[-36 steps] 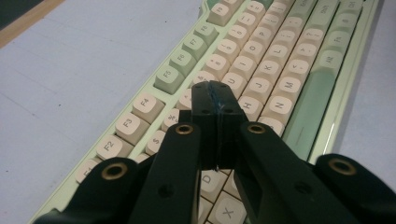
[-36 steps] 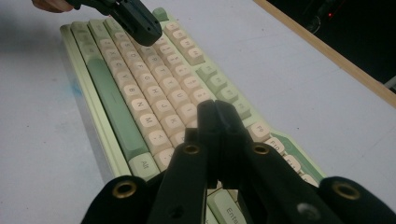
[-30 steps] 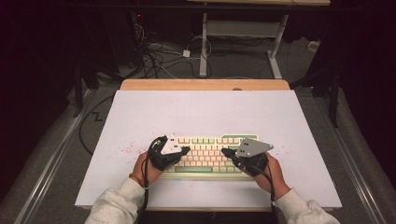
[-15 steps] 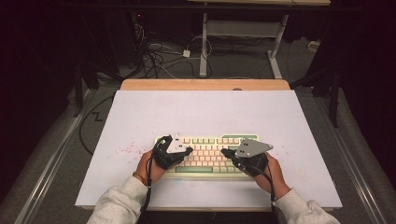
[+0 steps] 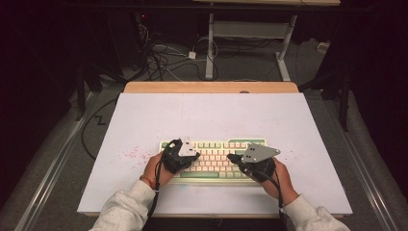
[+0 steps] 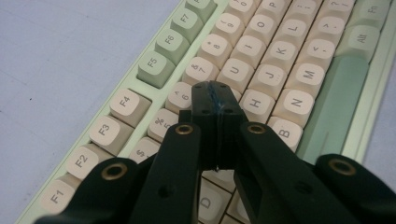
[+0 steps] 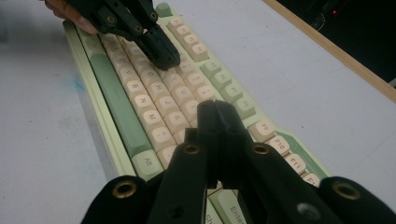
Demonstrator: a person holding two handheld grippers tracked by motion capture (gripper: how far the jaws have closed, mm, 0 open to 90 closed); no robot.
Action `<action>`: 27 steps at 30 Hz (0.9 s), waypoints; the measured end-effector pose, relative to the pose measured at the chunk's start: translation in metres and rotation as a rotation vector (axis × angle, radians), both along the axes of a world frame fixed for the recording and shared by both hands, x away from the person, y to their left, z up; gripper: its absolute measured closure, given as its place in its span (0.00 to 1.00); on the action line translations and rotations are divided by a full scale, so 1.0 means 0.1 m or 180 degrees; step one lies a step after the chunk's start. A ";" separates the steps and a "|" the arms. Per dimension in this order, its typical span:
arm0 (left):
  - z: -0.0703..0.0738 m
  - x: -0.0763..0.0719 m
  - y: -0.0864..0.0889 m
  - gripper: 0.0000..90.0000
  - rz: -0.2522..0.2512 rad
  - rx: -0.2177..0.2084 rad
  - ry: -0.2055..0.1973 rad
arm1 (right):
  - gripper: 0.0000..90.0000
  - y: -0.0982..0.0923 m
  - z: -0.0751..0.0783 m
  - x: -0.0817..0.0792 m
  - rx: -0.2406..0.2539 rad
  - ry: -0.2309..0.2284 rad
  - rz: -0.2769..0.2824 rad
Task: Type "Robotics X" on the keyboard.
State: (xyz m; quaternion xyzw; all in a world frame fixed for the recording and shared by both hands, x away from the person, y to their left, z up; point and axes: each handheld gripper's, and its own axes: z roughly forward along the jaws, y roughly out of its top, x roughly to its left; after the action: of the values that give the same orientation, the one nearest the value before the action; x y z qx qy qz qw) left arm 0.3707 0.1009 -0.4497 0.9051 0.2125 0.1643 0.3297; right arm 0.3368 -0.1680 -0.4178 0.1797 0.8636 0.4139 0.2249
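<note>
A pale green keyboard with cream keys lies on the white tabletop near the front edge. My left gripper is over its left half, pointing right. In the left gripper view its jaws are shut with nothing between them, and the gripper hovers at the number and upper letter rows of the keyboard. My right gripper is over the right half, pointing left. The right gripper is shut and empty above the keyboard. Farther along the rows, the left gripper comes down onto the keys.
The white board covers a wooden table whose far edge shows behind it. Red specks mark the board left of the keyboard. Cables and a metal desk frame sit on the dark floor beyond.
The left gripper has shifted slightly over the keyboard's left half. The right gripper has stayed where it was.
</note>
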 end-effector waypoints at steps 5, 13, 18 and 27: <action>0.00 0.00 0.01 0.97 0.0013 -0.0008 0.0004 | 1.00 0.00 0.00 0.00 -0.0011 0.0003 0.0004; 0.02 0.00 0.00 0.97 0.0015 0.0040 0.0007 | 1.00 0.01 -0.01 0.00 -0.0029 0.0018 0.0010; 0.09 -0.04 0.03 0.97 0.0022 -0.0077 -0.0089 | 1.00 0.00 0.00 0.00 -0.0025 0.0010 0.0010; 0.14 -0.07 0.10 0.97 0.0037 -0.0199 -0.0202 | 1.00 -0.01 0.00 0.01 -0.0015 0.0002 -0.0003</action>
State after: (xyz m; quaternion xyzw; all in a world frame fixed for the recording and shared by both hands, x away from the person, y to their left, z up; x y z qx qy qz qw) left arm 0.3640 0.1108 -0.4359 0.8874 0.2122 0.1881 0.3634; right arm 0.3374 -0.1688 -0.4178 0.1797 0.8646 0.4117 0.2252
